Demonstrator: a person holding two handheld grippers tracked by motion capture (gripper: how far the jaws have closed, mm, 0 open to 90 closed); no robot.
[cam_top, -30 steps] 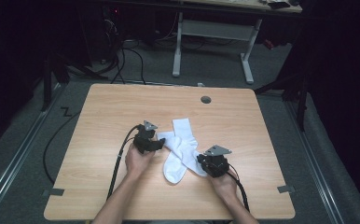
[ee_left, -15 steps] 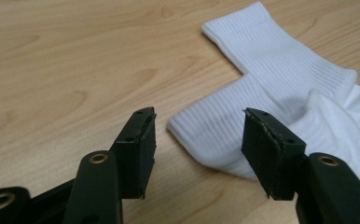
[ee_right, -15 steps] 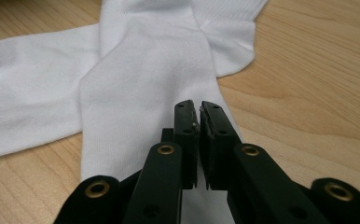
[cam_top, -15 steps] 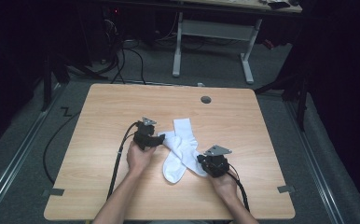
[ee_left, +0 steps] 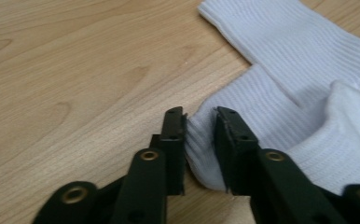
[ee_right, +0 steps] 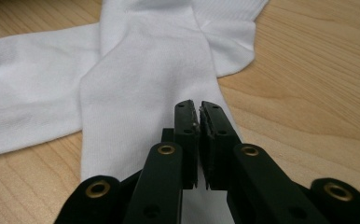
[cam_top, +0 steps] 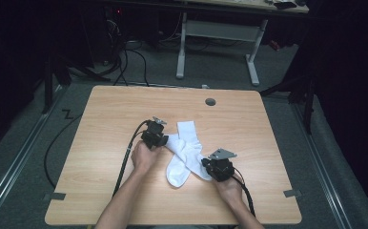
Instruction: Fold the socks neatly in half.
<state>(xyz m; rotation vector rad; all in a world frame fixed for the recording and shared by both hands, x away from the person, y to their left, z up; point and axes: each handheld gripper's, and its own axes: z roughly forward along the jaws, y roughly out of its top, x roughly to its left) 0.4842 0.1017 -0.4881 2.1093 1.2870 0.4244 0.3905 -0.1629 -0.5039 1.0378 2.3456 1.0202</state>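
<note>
The left gripper (ee_left: 200,122) has just closed, now pinching the socks (cam_top: 186,151); the right gripper (ee_right: 199,114) stays pinched on their opposite end.

– How do the socks (cam_top: 188,151) lie?
– Two white ribbed ones, flat and crossed over each other, between the left gripper (cam_top: 154,135) and the right gripper (cam_top: 218,168).
– And by each gripper?
– A ribbed cuff (ee_left: 201,149) is bunched between the left one's jaws; the upper sock's (ee_right: 141,102) end runs under the right one's tips.
</note>
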